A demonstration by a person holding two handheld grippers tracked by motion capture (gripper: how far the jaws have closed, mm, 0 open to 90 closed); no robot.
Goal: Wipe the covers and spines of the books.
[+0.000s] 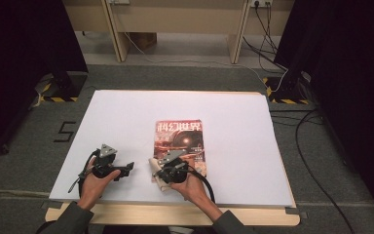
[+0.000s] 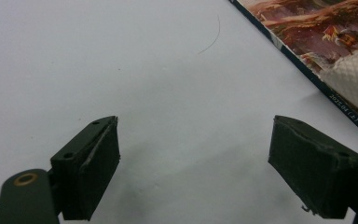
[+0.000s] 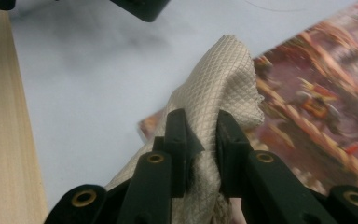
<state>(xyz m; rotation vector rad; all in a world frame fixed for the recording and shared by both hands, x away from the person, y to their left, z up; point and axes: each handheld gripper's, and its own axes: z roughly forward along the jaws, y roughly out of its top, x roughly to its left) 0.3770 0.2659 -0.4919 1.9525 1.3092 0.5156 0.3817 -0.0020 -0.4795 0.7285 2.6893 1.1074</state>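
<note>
A magazine with a reddish cover (image 1: 180,141) lies flat in the middle of the white sheet (image 1: 126,117). A beige quilted cloth (image 3: 223,84) is bunched over the magazine's (image 3: 317,102) near left corner, and my right gripper (image 3: 200,140) is shut on it, the fabric pinched between both pads. From above, the right gripper (image 1: 168,168) sits on that corner with the cloth (image 1: 157,168) sticking out to its left. My left gripper (image 1: 126,169) rests on the sheet left of the magazine, jaws wide open and empty (image 2: 193,168). The magazine's edge (image 2: 303,60) and a bit of cloth (image 2: 356,79) lie just beyond its right jaw.
The white sheet covers a wooden table (image 1: 175,214) whose front edge runs close under both hands. Grey carpet surrounds the table. Black cables (image 1: 316,165) trail on the floor at the right, and dark curtains (image 1: 24,44) stand at both sides.
</note>
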